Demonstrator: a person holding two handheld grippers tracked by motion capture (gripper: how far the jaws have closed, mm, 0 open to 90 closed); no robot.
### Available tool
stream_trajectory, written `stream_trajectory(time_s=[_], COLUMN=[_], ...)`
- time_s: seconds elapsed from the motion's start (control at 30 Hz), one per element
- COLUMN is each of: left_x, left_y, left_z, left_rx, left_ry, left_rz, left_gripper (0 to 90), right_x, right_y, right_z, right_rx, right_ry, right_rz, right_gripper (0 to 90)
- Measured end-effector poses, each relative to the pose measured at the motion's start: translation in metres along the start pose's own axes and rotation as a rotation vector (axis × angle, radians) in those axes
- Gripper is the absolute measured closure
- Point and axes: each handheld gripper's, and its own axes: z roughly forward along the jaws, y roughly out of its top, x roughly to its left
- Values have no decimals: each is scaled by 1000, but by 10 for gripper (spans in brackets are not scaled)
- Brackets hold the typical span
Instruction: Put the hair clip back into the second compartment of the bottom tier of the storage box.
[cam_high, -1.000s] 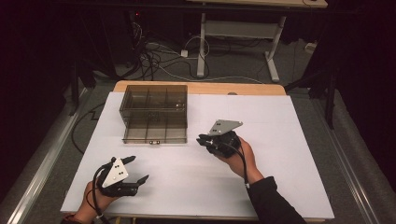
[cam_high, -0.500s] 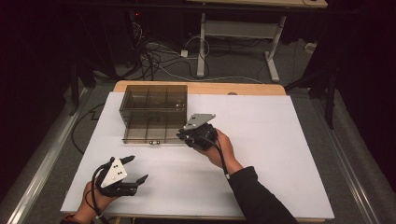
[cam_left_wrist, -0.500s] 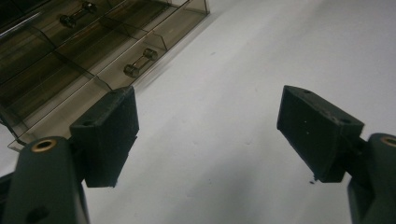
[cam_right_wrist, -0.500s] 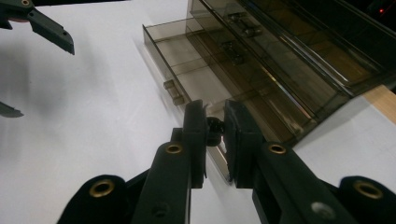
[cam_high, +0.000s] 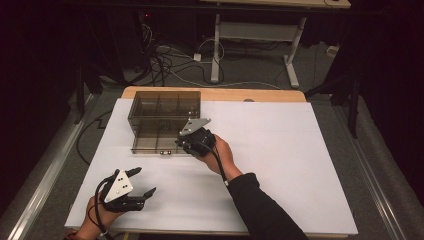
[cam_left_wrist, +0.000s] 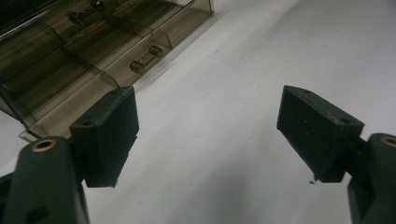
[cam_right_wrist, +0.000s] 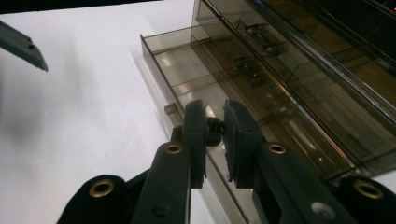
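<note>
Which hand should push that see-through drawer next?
The right. Its tool is already shut on the small dark knob of the pulled-out smoky clear plastic drawer. The left tool hangs open near the table's front edge, apart from the drawer.

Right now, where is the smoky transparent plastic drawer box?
In the high view, the smoky transparent plastic drawer box sits at the far left of the white table, with the right gripper at its pulled-out bottom drawer.
</note>
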Motion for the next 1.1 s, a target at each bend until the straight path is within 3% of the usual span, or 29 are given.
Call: stream_trajectory(time_s=[0.53,0.87,0.97,1.1], left_x=[0,-1,-1,-1], left_y=[0,0,0,0], left_z=[1,3,3,4], left_rx=[-1,7,4,10], left_ry=[-11,-26,-19,-26], left_rz=[9,0,12,1], left_gripper=[197,197,197,197], right_x=[5,5,4,4], right_y=[6,4,4,3], right_z=[36,45,45,44], right_rx=[21,33,26,15], right_ry=[15,4,1,1], right_rz=[18,36,52,64], right_gripper=[801,791,729,722])
